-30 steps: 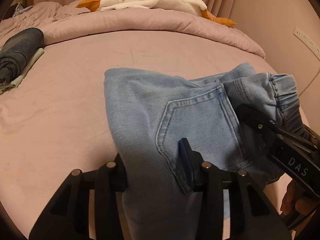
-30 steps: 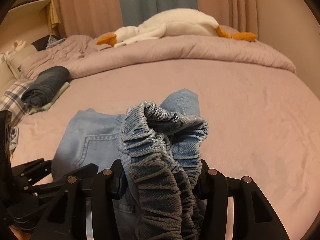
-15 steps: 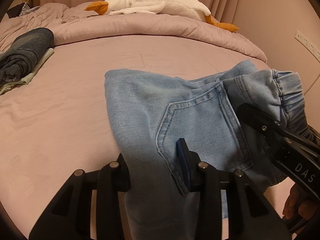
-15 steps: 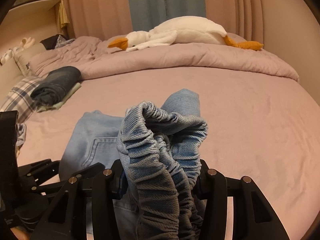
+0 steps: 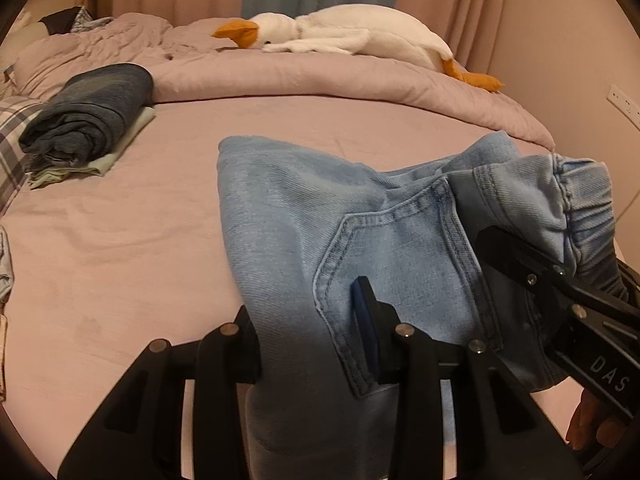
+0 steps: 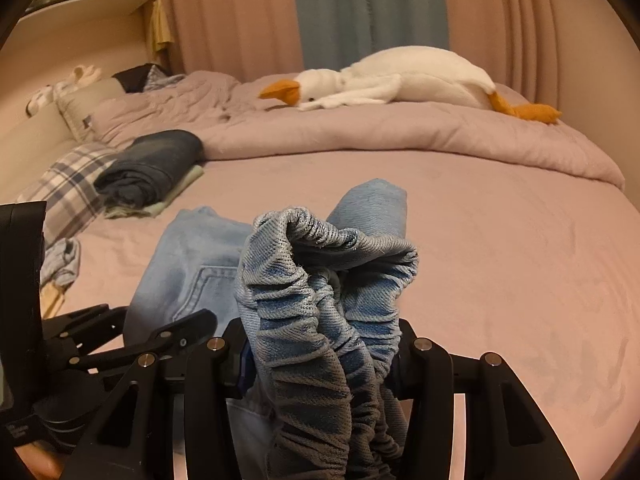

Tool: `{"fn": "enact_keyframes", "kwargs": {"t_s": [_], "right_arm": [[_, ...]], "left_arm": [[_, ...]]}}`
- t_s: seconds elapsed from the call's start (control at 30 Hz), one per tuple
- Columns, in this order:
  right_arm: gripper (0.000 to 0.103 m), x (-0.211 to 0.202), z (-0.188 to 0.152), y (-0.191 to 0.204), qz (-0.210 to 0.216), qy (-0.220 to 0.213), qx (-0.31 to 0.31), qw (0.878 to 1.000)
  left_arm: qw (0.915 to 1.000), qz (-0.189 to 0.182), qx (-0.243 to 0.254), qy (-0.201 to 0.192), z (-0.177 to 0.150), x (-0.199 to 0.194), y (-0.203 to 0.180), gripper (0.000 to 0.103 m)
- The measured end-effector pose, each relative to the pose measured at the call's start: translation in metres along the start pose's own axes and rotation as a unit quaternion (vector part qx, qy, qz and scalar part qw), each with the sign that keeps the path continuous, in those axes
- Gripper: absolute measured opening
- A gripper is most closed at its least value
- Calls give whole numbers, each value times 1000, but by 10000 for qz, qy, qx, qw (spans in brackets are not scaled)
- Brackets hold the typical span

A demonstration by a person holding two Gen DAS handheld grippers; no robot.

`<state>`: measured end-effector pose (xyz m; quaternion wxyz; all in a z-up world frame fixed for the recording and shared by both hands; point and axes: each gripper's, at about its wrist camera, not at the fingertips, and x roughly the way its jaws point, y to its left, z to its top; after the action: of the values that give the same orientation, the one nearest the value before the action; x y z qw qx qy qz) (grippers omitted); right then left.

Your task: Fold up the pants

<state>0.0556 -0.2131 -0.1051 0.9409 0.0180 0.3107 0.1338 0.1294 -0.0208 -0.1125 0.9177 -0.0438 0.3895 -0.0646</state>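
Light blue jeans (image 5: 312, 216) lie partly folded on the pink bed, back pocket (image 5: 400, 268) facing up. My left gripper (image 5: 316, 344) is shut on the near edge of the jeans beside the pocket. My right gripper (image 6: 320, 356) is shut on the bunched elastic waistband (image 6: 320, 280) and holds it lifted above the bed. The right gripper also shows at the right edge of the left wrist view (image 5: 560, 288). The left gripper shows at the lower left of the right wrist view (image 6: 120, 340). The rest of the jeans (image 6: 192, 264) lies behind the waistband.
A rolled dark blue garment (image 5: 88, 112) on a pale green cloth lies at the left. A plush goose (image 5: 352, 36) rests on the bunched duvet (image 5: 320, 76) at the back. Plaid fabric (image 6: 68, 188) and pillows lie far left. A wall stands at the right.
Both grippers keep their hold on the jeans and have tilted or risen a little, so more of the far bed and curtains shows. The jeans sit slightly lower in both views.
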Motion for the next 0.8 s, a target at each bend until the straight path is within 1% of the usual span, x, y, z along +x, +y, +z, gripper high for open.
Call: {"fn": "enact_keyframes", "kwargs": {"t_s": [0.23,0.53,0.7,0.8], "right_arm": [[50,12,16,19,160,-114,-122,9997],[50,25,42,28,204,-326,-157,9991],[50,34,53,32,235,-373,-129,9989],[50,41,55,35,239,-342,-148,9990]], "left_arm": [[9998,160,-39,-135,17,-1,20,37],[9989,307,105,-337,48,3,31,37],[9987,361,110,-349,59,10,39,37],[9989,366,76,-279,63,18,44,37]]}}
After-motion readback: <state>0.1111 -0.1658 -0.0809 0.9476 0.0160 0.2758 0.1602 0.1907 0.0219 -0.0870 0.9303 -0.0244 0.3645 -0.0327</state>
